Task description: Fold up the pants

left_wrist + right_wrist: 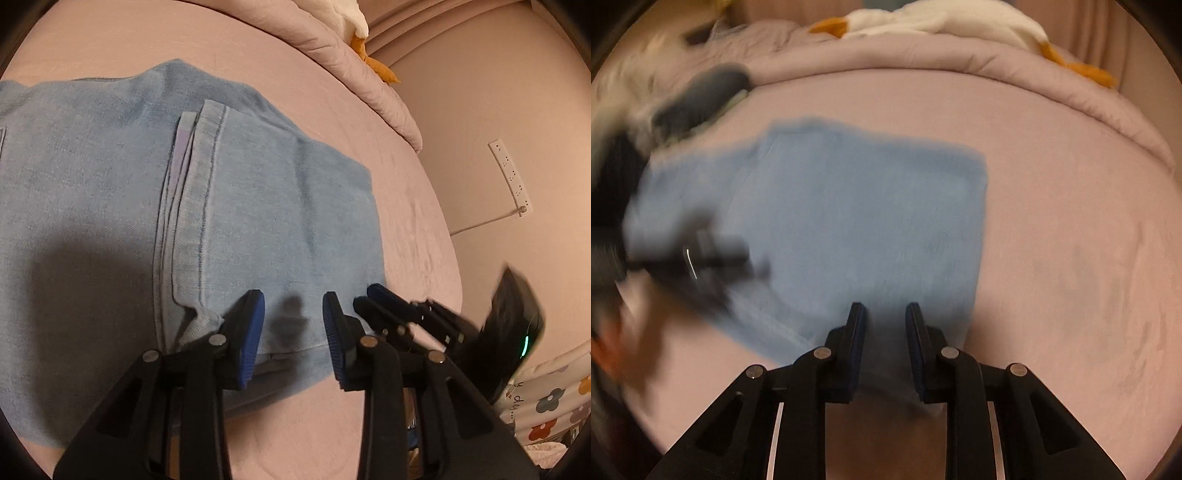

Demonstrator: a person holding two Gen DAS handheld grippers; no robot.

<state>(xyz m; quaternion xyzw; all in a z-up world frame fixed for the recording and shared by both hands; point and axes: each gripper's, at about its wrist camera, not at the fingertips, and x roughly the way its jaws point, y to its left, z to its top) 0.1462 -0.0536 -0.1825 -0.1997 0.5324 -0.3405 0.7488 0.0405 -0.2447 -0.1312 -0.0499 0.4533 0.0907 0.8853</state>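
Seen first from the left wrist camera, the pants (pixel 258 206), light blue denim folded into a thick block, lie flat on the pink bed sheet (pixel 413 229). A double-stitched hem edge (pixel 201 206) runs down the top layer, and its near end curls up into a small raised corner just beside the left finger. The left gripper (pixel 293 334) hangs over the near edge of the denim with its blue pads (pixel 255 332) a narrow gap apart; only the gripper's shadow and bare cloth show between them, and nothing is pinched. Just to its right the right gripper (pixel 373 295) reaches in at the same near edge, close beside the left one, too blurred here to judge its jaws. Beyond the pants a pink quilt (pixel 354 70) is rolled along the bed's far side, with a white and orange plush toy (pixel 369 44) on it. A white power strip (pixel 511 177) is on the wall at right.

From the right wrist camera everything is motion-blurred. The pants (pixel 849 214) lie as a blue rectangle in the middle of the sheet (pixel 1071 240). The right gripper (pixel 885 314) sits at their near edge, jaws narrowly apart; whether cloth is caught between them I cannot tell. The left gripper (pixel 753 262) is a dark smear over the left part of the denim. The quilt (pixel 960 59) and plush toy (pixel 942 18) lie across the top.
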